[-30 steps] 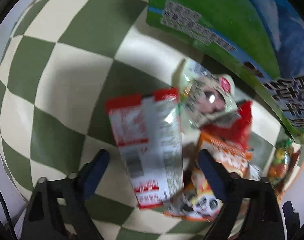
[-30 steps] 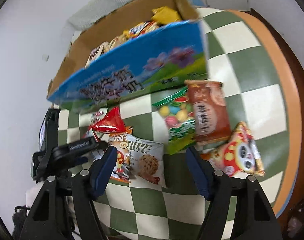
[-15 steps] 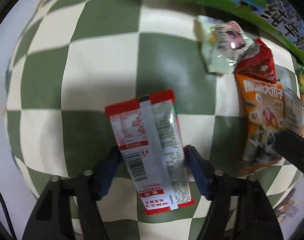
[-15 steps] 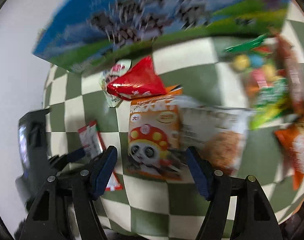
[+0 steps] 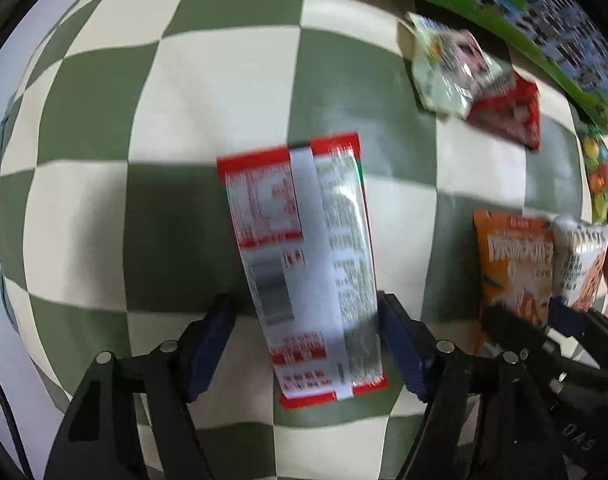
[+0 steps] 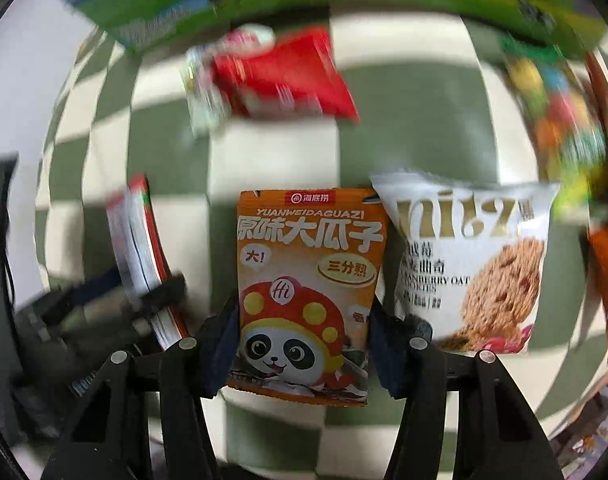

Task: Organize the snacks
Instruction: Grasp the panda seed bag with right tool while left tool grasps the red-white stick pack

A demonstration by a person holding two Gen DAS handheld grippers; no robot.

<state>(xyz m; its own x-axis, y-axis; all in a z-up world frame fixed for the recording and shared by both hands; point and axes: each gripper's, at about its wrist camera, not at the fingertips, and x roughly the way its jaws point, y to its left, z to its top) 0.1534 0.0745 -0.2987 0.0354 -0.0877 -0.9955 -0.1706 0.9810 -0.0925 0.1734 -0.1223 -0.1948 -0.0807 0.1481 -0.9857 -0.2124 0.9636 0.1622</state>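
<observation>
My left gripper straddles a red and silver snack packet lying back side up on the checkered cloth; the jaws stand close to both its long edges, the right one touching. My right gripper straddles an orange panda sunflower-seed packet, jaws against its two sides. In the right wrist view the red and silver packet shows at left with the left gripper on it. The right gripper shows at the left wrist view's right edge.
A white cranberry oat cookie packet lies right of the panda packet. A red packet and a pale packet lie further off by the blue and green box. A colourful candy bag lies at right.
My right gripper has swung down from the box and closed in around the panda packet. My left gripper has narrowed around the red and silver packet, which lay between wide jaws before.
</observation>
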